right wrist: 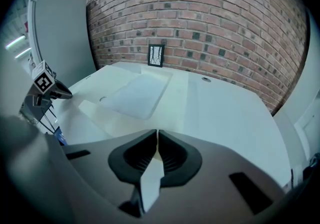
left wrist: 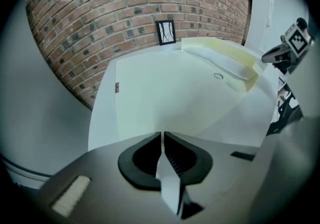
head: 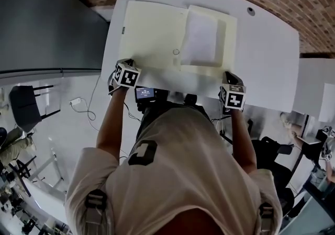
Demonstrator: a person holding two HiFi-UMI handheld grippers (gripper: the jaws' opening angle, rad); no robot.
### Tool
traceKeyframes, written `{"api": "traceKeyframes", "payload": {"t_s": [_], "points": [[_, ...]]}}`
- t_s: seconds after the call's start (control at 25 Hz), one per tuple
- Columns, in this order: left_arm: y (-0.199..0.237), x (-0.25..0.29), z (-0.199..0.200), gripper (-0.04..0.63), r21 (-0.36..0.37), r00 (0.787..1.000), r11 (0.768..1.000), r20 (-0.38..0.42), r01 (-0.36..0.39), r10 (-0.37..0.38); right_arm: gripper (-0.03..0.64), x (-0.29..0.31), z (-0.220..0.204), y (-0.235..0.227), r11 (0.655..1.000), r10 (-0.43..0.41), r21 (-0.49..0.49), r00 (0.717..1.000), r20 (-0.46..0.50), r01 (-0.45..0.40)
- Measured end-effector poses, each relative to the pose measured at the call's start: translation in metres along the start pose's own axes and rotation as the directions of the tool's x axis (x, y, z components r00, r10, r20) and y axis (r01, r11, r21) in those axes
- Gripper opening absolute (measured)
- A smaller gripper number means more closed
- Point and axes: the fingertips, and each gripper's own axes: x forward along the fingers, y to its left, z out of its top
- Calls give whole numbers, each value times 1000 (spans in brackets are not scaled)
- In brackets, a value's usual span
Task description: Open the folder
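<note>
Lying open, folder, long axis along table's near edge.

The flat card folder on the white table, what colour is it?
Pale yellow; the folder shows best in the head view.

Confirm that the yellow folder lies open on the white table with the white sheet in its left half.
Wrong in one point: the white sheet lies in the right half of the yellow folder, as the head view shows. The folder does lie open on the white table.
</note>
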Motion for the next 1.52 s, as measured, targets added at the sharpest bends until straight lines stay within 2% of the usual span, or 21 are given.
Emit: {"api": "traceKeyframes", "payload": {"t_s": [0.08,0.16,0.28,0.4,0.56,0.72,0.96,1.2,1.4,1.52], "points": [[1,-3,0,18,-42,1000,999,2,-9,9,12,-2,0,1,1000,6,1,1000,-8,-6],[5,-9,3,18,-124,999,992,34,-17,21,12,-3,2,1,1000,18,14,1000,-4,-18],[16,-28,17,18,-231,989,972,133,-34,66,12,-6,4,1,998,31,51,999,10,-32],[19,-47,33,18,-268,973,963,216,-26,86,12,-9,7,-1,1000,0,21,999,36,-1],[20,-65,49,18,-282,959,959,266,-16,95,12,-16,24,4,1000,5,-12,995,103,-4],[16,-81,61,18,-266,947,964,305,-13,97,12,-27,45,27,994,110,-18,982,155,-109],[-6,-104,78,18,-231,937,968,348,100,-14,12,-40,63,68,965,263,-60,949,175,-256],[-25,-121,99,18,-219,906,954,410,207,-102,12,-56,76,101,908,416,-19,892,175,-419],[-39,-121,101,17,-190,903,954,409,230,-136,12,-70,90,121,865,494,-12,848,191,-502],[-44,-123,101,14,-180,900,956,412,232,-141,12,-80,87,132,830,550,8,820,161,-558]]}}
